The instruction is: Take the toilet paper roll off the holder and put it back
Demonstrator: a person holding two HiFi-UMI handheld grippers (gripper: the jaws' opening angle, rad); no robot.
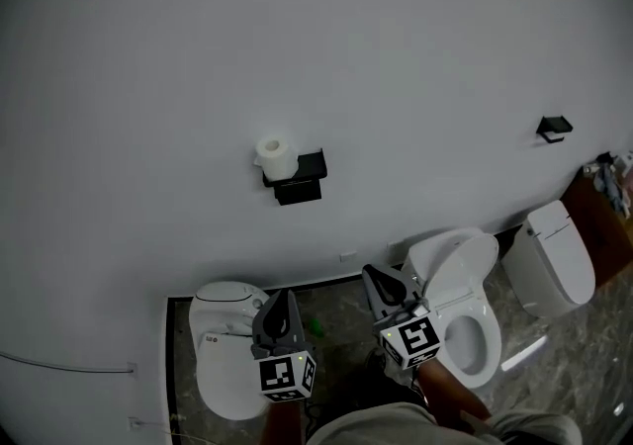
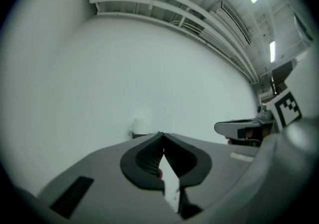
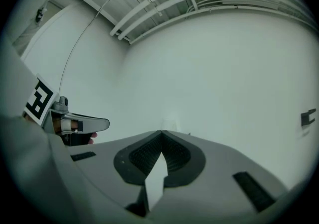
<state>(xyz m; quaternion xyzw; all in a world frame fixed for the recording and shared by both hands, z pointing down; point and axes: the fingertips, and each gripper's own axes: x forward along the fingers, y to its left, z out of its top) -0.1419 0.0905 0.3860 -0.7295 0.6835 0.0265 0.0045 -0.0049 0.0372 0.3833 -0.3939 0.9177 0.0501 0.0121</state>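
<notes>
White toilet paper roll [image 1: 273, 153] sits on its black holder [image 1: 300, 177], well apart from our left gripper [image 1: 285, 296] and right gripper [image 1: 369, 272], both closed and empty. We judge this the approach step; next, jaws must open around the roll.

Dim, flat light; fisheye edges

the head view looks steeply down from behind the left tongs [image 1: 284, 297] and right tongs [image 1: 374, 278] toward the white wall [image 1: 297, 38]. each gripper view looks level along its own tongs at that wall, well back from it. the head view and left gripper view share the toilet paper roll [image 1: 272, 149].
</notes>
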